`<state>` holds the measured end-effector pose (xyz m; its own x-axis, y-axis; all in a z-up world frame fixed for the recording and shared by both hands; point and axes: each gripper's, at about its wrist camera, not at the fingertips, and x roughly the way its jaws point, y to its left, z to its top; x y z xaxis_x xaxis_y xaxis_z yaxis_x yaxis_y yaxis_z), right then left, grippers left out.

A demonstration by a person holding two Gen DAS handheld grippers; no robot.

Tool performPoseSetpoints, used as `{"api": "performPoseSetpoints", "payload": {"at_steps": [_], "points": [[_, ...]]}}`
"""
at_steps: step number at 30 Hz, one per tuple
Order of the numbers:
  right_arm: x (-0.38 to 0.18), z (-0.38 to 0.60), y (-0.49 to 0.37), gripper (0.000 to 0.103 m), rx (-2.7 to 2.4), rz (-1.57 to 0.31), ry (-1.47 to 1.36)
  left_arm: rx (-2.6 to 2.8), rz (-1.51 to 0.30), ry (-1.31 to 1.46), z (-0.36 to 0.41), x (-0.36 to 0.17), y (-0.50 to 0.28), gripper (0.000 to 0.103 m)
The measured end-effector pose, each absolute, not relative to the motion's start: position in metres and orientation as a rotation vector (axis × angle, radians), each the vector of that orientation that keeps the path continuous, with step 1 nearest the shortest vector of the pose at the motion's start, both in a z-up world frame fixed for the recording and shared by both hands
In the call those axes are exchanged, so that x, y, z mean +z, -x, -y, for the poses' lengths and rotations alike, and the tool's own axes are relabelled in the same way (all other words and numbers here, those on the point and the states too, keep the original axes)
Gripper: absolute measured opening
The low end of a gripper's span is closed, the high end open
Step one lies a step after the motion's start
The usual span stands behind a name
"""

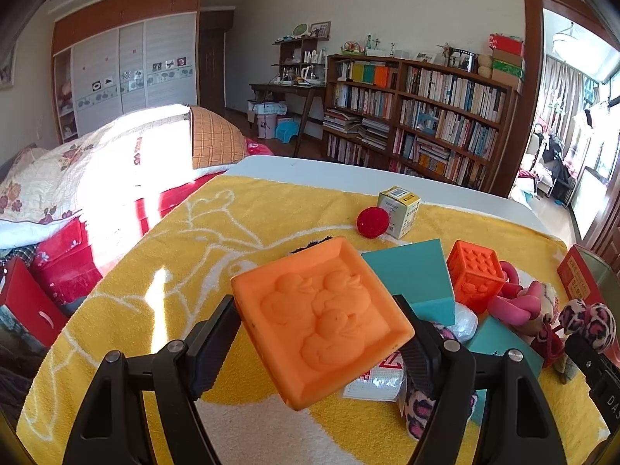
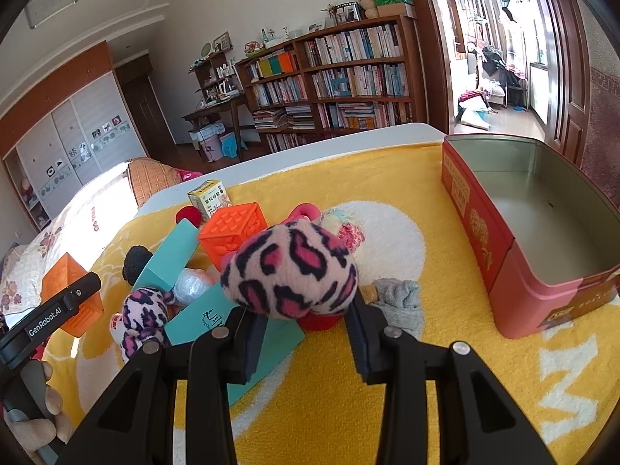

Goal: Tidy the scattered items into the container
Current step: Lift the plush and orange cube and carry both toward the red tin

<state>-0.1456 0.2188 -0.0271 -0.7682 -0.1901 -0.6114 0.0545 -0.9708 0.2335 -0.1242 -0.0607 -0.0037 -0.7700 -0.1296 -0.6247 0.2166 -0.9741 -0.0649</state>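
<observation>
A: What is the left gripper holding?

B: It pinches a soft orange duck block between its two black fingers. The block is tilted and up off the yellow blanket.

A: And the right gripper?

B: Its fingers squeeze a pink spotted plush toy, one finger on each side. The rest of the toy hangs down at about 8 o'clock from it.

A: Where is the box for the toys?

B: The red tin sits on the blanket at about 2 o'clock from the right gripper, well apart from it. It is open on top. I see only its bare grey floor inside.

A: What sits near the plush toy?

B: An orange bumpy cube at 11 o'clock, teal boxes at 9 o'clock, and a grey sock at 3 o'clock. A red ball and a small paper box lie farther back.
</observation>
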Motion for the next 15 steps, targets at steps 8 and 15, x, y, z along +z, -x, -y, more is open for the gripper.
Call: {"api": "performPoseSetpoints", "payload": {"at_steps": [8,15], "points": [[-0.0271,-0.2183,0.1455,0.042,-2.819,0.306,-1.009,-2.807,-0.2,-0.966,0.0578,-0.0028,0.1217,0.079],[-0.0265,-0.2177,0.1454,0.042,-2.819,0.313,-1.008,-2.825,-0.188,-0.954,0.0536,-0.0009,0.1201,0.079]]}}
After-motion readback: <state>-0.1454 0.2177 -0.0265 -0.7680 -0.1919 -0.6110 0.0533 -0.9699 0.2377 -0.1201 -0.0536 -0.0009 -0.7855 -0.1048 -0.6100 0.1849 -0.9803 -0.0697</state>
